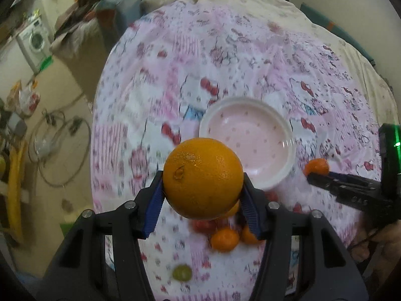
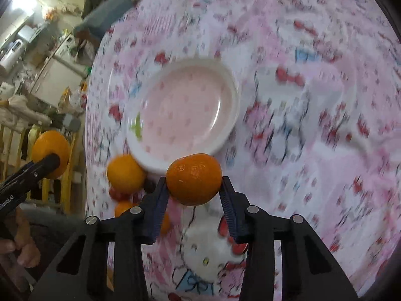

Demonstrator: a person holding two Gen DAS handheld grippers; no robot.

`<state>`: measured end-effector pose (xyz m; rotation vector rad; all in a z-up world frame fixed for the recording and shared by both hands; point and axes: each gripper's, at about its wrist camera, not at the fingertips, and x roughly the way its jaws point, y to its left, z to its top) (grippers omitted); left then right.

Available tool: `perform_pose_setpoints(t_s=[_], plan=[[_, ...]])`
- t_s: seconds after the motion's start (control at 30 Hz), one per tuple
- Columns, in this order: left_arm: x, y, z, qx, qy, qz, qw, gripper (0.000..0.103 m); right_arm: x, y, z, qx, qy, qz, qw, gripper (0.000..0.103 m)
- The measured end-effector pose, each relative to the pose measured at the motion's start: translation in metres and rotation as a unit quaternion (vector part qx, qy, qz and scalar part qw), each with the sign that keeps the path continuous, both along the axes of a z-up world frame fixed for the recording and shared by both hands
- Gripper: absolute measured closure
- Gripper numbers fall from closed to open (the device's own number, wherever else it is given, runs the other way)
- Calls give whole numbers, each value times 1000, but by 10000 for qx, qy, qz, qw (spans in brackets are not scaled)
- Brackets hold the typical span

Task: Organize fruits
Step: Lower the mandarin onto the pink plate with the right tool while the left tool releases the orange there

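Left wrist view: looking steeply down along its tool, close above the bed. Right wrist view: likewise. Both are sharing the pink bowl, at twelve o'clock.

A lived-in home: a cartoon-print bedsheet, a washing machine and heaped clothes.

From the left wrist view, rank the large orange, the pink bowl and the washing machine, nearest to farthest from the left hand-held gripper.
1. Large orange: clamped between the left hand-held gripper's pads.
2. Pink bowl: on the patterned bedspread, just beyond the orange, slightly right.
3. Washing machine: far left, off the bed.
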<state>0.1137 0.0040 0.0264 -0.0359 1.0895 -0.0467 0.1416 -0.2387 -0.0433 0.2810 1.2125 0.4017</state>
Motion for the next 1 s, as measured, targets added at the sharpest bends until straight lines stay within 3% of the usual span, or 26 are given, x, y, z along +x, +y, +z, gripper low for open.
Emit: perform_pose_setpoints(t_s=[0.13, 0.27, 0.53, 0.83, 1.0], plan=[[35, -19, -5, 405, -166, -172, 9989, 50, 33, -6, 12, 25, -232, -116, 9997, 60], [59, -25, -23, 235, -50, -223, 9995, 50, 60, -2, 7, -78, -287, -85, 9995, 60], [79, -20, -45, 325, 111, -87, 9994, 50, 101, 28, -33, -300, -50, 308, 9991, 60], [90, -5, -59, 234, 336, 184, 9990, 50, 124, 55, -61, -480, 91, 616, 9969, 60], [90, -5, -59, 106, 340, 179, 9992, 50, 126, 53, -65, -238, 115, 509, 9984, 57]])
